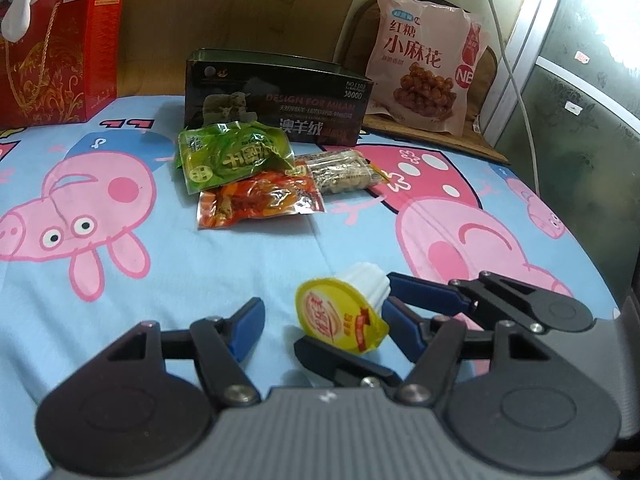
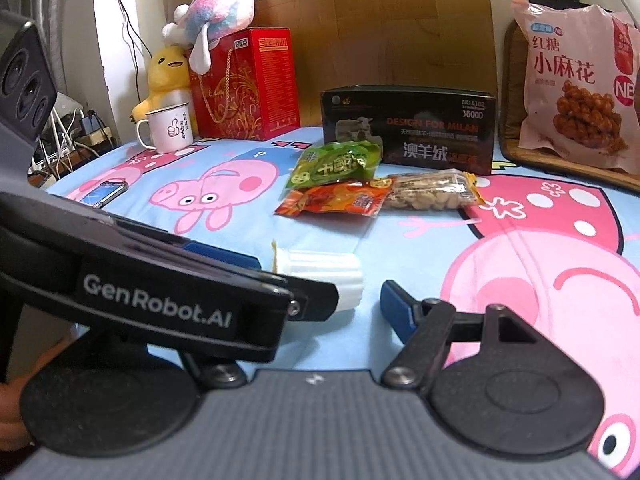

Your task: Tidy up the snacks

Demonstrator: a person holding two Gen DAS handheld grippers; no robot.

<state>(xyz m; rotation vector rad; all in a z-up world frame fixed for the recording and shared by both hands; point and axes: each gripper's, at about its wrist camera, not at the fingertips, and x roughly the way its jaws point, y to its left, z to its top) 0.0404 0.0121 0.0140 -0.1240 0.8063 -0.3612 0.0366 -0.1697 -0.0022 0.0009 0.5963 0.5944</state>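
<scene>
A small white ribbed jelly cup [image 1: 366, 284] with a yellow foil lid [image 1: 340, 320] lies on its side on the cartoon-pig bedsheet [image 1: 120, 280], near the cameras and between the two tools. The left hand-held gripper [image 1: 324, 330] stands wide, its blue pads [image 1: 248, 328] apart on either side of the cup, with the lid facing it. The right hand-held gripper [image 2: 320, 284] is also spread wide: its right blue pad [image 2: 394, 312] sits just right of the cup's base with a gap of sheet between, while its left finger is hidden behind the other tool's black body [image 2: 160, 300], so contact there cannot be told. Farther off, past an open band of sheet, three packets cluster together: a green packet [image 1: 232, 152] overlapping a red-orange packet [image 1: 260, 200], and a clear nut bar packet [image 1: 344, 172] touching them on the right. Just behind them stands a dark open-topped box [image 1: 276, 104], the green packet close against its front wall. A pink snack bag [image 1: 424, 64] leans at the far right, a red gift box [image 1: 60, 48] at the far left with plush toys [image 2: 216, 16], and a white mug [image 2: 168, 126] near the sheet's left edge.
</scene>
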